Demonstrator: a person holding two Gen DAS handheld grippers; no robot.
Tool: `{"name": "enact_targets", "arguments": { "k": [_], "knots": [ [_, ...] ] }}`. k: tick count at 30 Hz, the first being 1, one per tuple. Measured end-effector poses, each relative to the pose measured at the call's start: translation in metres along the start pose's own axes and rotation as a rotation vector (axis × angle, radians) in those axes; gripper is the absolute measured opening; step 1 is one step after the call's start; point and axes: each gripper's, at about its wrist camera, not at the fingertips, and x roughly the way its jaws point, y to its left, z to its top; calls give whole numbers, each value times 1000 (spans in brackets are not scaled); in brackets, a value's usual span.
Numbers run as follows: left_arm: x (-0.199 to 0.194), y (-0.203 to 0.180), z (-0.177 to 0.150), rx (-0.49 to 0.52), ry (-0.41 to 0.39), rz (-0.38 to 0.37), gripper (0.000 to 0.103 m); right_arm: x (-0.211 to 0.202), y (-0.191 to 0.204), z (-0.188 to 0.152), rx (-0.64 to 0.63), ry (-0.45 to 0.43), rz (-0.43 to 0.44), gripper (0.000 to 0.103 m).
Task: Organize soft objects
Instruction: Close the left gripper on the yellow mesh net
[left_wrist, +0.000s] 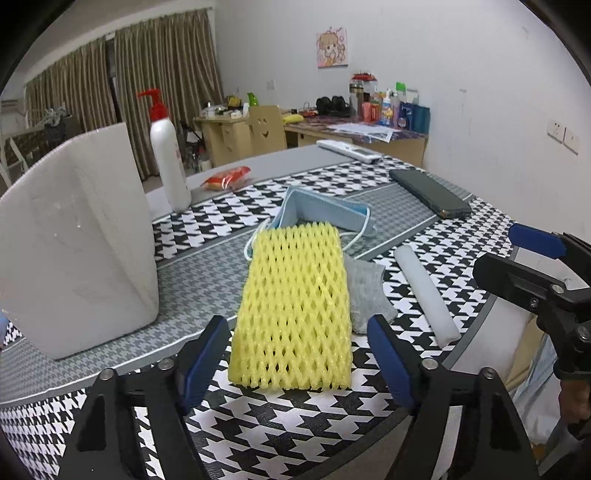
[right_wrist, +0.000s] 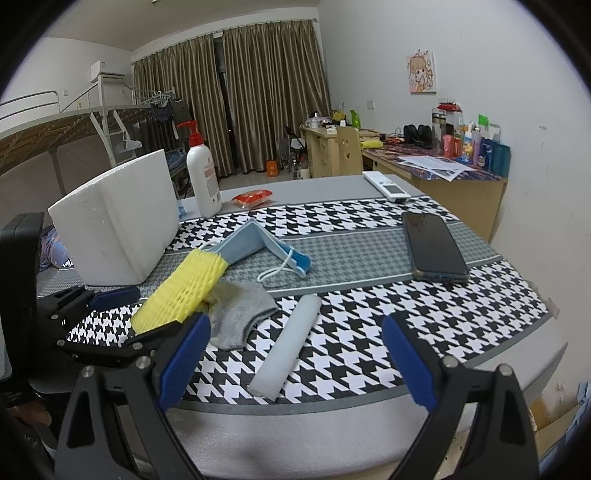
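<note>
A yellow foam net sleeve (left_wrist: 291, 314) lies flat on the houndstooth tablecloth. Its near end sits between the blue pads of my left gripper (left_wrist: 299, 363), which is open, with a small gap on each side. The net partly covers a grey sock (left_wrist: 365, 291), and a blue face mask (left_wrist: 321, 214) lies behind it. In the right wrist view a white foam roll (right_wrist: 288, 347) lies between the wide-apart fingers of my open right gripper (right_wrist: 295, 356), touching neither. The left gripper (right_wrist: 125, 317) shows at the net (right_wrist: 181, 288), beside the sock (right_wrist: 236, 314) and mask (right_wrist: 258, 247).
A white foam box (left_wrist: 74, 251) stands at the left, a pump bottle (left_wrist: 170, 158) and a red snack packet (left_wrist: 225, 177) behind it. A dark phone (right_wrist: 432, 247) and a white remote (right_wrist: 386, 184) lie at the right. The table's rounded edge (right_wrist: 332, 417) is close below the grippers.
</note>
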Motion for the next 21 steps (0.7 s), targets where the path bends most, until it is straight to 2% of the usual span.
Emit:
{"name": "enact_targets", "arguments": {
  "k": [1, 8, 14, 16, 17, 21],
  "knots": [
    [1, 0, -1, -3, 8, -4, 68, 1, 0, 0, 0, 1, 1, 96],
    [8, 8, -3, -42, 55, -30, 47, 7, 0, -3, 3, 18, 10, 96],
    [4, 13, -4, -59, 49, -52, 26, 15, -2, -7, 14, 47, 11, 96],
    [1, 15, -4, -70, 39, -59, 22, 18, -2, -8, 16, 55, 12, 96],
    [-1, 17, -4, -74, 32, -58, 16, 19, -2, -8, 17, 58, 13, 96],
    [-7, 20, -4, -78, 12, -55, 12, 24, -1, -9, 16, 74, 14, 96]
  ]
}}
